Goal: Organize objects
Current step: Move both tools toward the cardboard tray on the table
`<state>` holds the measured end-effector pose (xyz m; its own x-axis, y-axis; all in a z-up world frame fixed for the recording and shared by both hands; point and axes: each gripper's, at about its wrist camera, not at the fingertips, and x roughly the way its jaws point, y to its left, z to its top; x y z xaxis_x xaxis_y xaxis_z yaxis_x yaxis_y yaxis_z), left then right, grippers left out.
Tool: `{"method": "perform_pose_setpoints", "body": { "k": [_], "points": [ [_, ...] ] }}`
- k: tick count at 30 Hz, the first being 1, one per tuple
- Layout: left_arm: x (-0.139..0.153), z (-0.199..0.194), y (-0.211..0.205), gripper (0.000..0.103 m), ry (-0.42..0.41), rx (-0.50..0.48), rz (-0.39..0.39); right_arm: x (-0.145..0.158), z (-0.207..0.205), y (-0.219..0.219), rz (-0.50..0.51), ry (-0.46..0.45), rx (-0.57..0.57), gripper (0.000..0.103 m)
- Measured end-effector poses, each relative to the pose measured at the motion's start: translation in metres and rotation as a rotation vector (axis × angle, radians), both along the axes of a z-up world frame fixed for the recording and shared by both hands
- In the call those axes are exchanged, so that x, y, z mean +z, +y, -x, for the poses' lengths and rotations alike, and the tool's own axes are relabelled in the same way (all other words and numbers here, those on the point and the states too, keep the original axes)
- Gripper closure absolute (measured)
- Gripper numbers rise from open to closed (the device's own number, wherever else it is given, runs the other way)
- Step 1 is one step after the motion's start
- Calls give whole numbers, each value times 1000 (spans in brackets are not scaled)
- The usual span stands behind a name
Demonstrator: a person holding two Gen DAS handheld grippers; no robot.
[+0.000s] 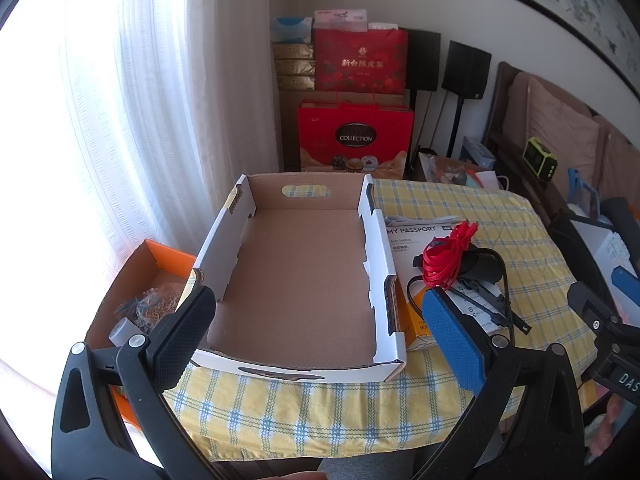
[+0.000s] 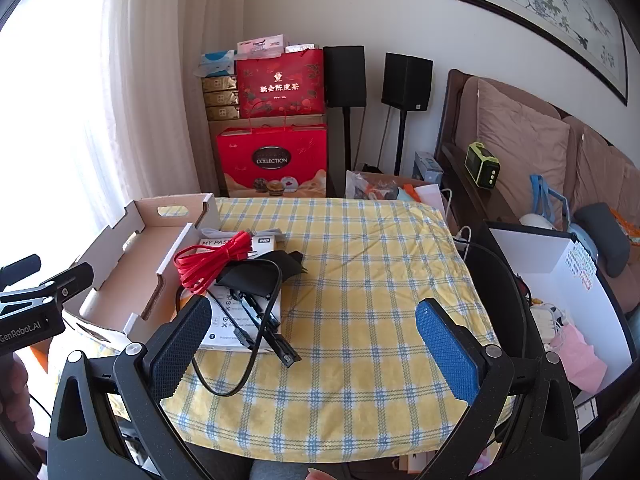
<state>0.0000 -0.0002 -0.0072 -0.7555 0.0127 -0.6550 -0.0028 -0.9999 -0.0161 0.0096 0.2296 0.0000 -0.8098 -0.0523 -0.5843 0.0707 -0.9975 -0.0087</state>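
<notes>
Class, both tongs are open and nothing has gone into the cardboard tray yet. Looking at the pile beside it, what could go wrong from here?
1. The red cable lies coiled loosely on the pile; grabbing one loop may unravel it.
2. The black cable crosses the leaflet and trails onto the tablecloth, so lifting it may drag the papers.
3. The cardboard tray is light and sits near the table's front edge; a knock could push it off.
</notes>
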Motion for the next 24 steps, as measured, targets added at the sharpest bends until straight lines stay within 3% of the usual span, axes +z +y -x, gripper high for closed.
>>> {"method": "perform_pose_setpoints", "body": {
  "k": [24],
  "points": [
    [-3, 2, 3, 0, -9, -2, 11, -1, 1, -2, 1, -2, 10, 0]
  ]
}}
